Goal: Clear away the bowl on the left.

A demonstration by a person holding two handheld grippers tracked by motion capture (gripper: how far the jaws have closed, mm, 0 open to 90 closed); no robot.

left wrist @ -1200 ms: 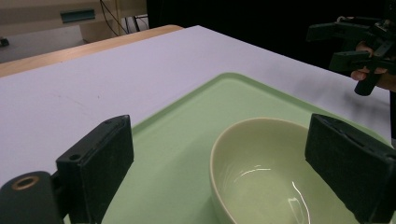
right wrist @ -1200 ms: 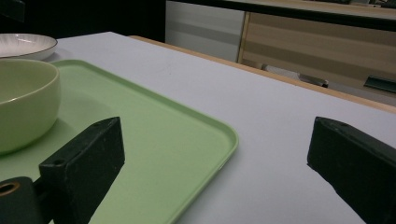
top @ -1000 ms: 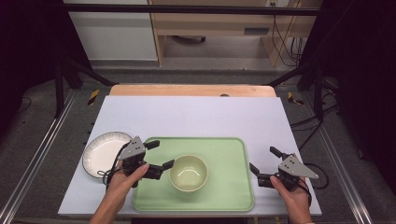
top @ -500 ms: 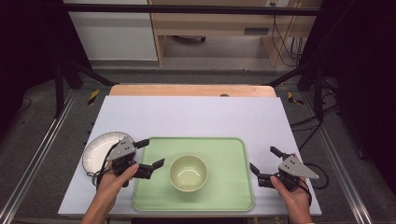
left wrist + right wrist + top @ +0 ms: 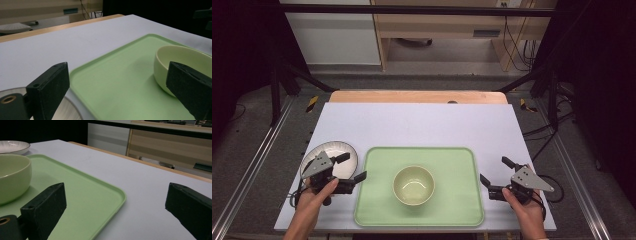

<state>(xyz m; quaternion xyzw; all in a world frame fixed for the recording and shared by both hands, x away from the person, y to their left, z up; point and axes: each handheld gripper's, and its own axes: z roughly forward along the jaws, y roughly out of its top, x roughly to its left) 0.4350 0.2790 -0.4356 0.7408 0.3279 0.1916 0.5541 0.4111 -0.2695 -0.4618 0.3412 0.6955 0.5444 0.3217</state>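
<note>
Holding both tongs wide open and empty, you keep the left tongs over the white plate; the bowl sits on the green tray, the right tongs beside it, on the pale counter.

Pale yellow-green bowl on light green tray (white plate).

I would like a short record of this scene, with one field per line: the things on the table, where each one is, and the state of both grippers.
table: white top
tray: green, near the front edge, in the middle
bowl: pale, empty, upright on the tray
plate: white, on the table left of the tray
left gripper: open, holds nothing, above the plate's right side beside the tray's left edge
right gripper: open, holds nothing, right of the tray
</note>
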